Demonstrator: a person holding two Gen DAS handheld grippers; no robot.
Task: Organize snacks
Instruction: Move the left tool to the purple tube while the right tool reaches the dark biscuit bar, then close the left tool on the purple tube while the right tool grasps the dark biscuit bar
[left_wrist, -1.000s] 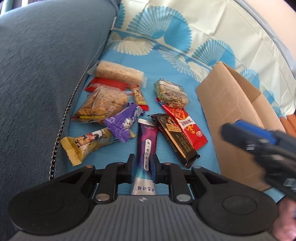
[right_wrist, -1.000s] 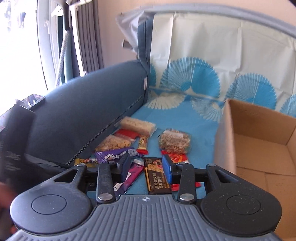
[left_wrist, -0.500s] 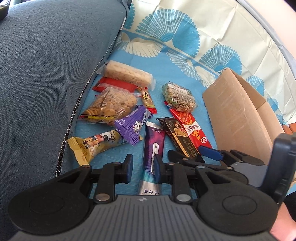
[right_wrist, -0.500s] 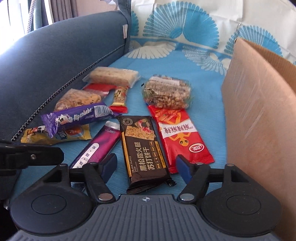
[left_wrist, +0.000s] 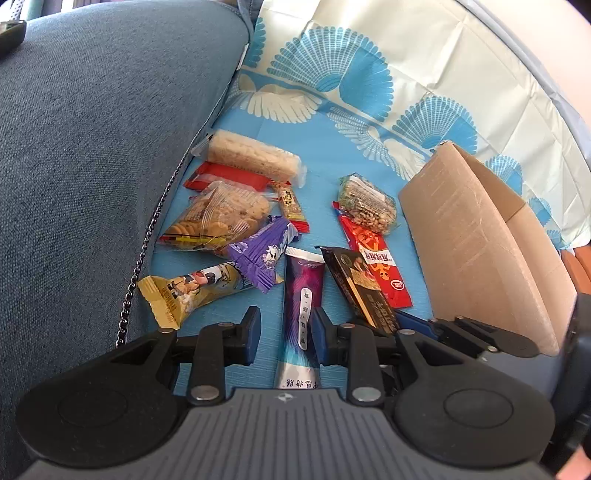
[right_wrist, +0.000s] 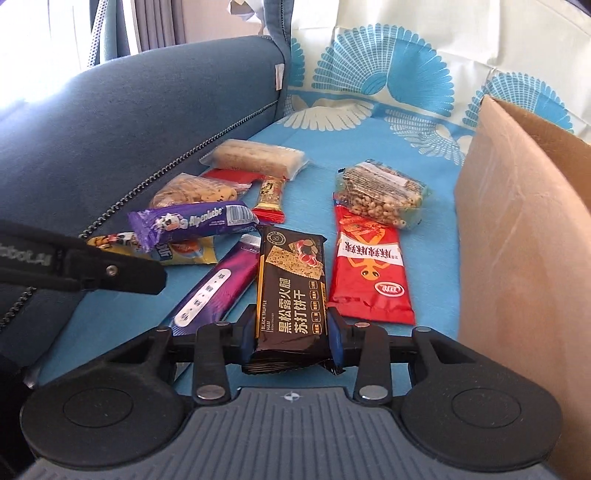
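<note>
Several snack packs lie on a blue patterned cloth (left_wrist: 325, 155). My left gripper (left_wrist: 285, 334) straddles the near end of a purple bar (left_wrist: 303, 291). Its jaws are opening, and the left pad stands off the wrapper. My right gripper (right_wrist: 291, 328) is low over the cloth with its jaws closing on a black cracker pack (right_wrist: 291, 280). Both pads touch the sides of the pack's near end. The black pack (left_wrist: 356, 280) lies flat beside the purple bar (right_wrist: 214, 291). A brown cardboard box (right_wrist: 517, 240) stands open at the right.
A red pack (right_wrist: 369, 273) and a peanut pack (right_wrist: 380, 195) lie between the black pack and the box. A purple candy roll (right_wrist: 192, 221), a yellow pack (left_wrist: 192, 288), a cookie bag (left_wrist: 218, 218) and a rice bar (left_wrist: 251, 155) crowd the blue sofa arm (left_wrist: 92, 147).
My left jaws have let go of the purple bar and spread. My right gripper came down to the cloth, spread wide around the black cracker pack, then closed on it.
</note>
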